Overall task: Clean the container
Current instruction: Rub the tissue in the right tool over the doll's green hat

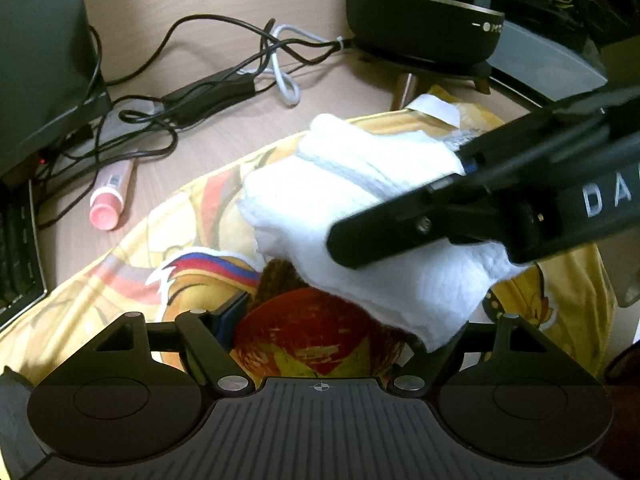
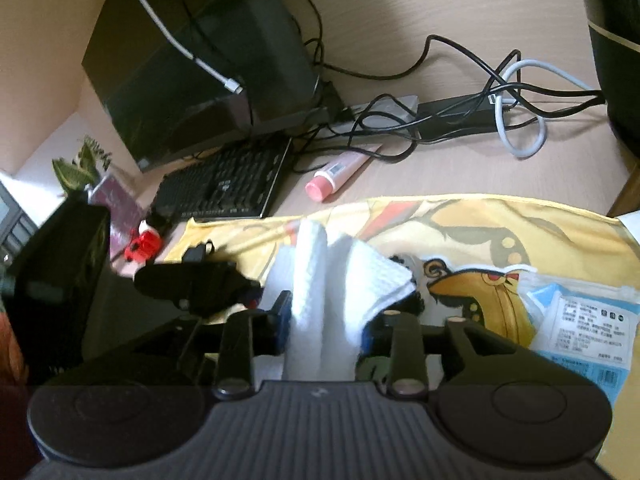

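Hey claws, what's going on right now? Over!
Right claw shut on white cloth. Left claw holding red-and-yellow container. Cloth just above container. Nothing blocking.

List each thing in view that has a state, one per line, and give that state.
left gripper: shut on red container
red container: held, upright or tilted unclear
right gripper: shut on white cloth
white cloth: crumpled, over the container
pink tube: capped, lying flat
cables: tangled
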Tool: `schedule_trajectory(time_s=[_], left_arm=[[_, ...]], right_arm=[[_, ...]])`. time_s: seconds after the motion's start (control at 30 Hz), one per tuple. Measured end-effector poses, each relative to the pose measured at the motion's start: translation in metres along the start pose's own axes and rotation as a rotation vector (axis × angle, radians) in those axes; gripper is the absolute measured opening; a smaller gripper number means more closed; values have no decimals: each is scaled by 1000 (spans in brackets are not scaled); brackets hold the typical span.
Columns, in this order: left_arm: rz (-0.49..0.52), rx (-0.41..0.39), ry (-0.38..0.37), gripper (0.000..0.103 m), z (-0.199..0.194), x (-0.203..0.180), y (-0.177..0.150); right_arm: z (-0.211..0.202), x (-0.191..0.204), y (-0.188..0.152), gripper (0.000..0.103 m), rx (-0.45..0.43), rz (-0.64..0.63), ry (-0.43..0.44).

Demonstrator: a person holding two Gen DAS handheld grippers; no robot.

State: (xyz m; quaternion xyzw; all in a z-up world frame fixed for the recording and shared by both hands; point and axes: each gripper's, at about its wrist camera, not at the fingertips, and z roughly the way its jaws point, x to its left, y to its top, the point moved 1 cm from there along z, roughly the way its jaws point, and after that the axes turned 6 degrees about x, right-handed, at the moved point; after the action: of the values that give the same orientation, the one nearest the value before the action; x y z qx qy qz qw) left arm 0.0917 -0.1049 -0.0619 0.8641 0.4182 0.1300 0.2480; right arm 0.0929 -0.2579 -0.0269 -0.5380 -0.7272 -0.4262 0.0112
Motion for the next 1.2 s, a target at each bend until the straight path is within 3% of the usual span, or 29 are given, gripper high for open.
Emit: schedule_trajectory(time_s=[0.07,0.2,0.3,0.4,0.5,0.57,0.63,0.7,0.77,0.8,0.93,1.2], left_arm=[[15,-11,7,81,-2,-2,0],[71,-54,67,80,-5,-7,1],[154,-103,162,79,-10,-6,8],[256,-129,240,79,-11,-7,17],[332,-119,231,79,-6,-21,16],[375,-107,213,80,-2,-33,9],[377,-87,147,78,-2,-40,3],[348,-68,84,80,-3,-43,-2],[315,-46,64,91,-4,-42,-6],[295,-34,57,93,-3,-41,-7],[219,4,32,93,-1,-35,-9],[172,-1,-69,97,-1,-41,8]], right_arm=[[-4,0,-3,12,-1,-16,-7],[-15,-10,-2,11,-33,-12,-111],[-19,-22,2,11,-39,19,-181],[-25,-28,7,11,-60,38,-177],[-27,-26,13,11,-84,35,-178],[-29,-21,19,11,-106,32,-164],[-32,-14,25,11,-133,42,-116],[-33,-7,29,11,-150,67,17],[-26,-1,29,11,-115,72,139],[-21,4,26,11,-85,47,155],[-2,10,6,11,16,-74,-12],[-14,-38,1,11,1,60,-230]])
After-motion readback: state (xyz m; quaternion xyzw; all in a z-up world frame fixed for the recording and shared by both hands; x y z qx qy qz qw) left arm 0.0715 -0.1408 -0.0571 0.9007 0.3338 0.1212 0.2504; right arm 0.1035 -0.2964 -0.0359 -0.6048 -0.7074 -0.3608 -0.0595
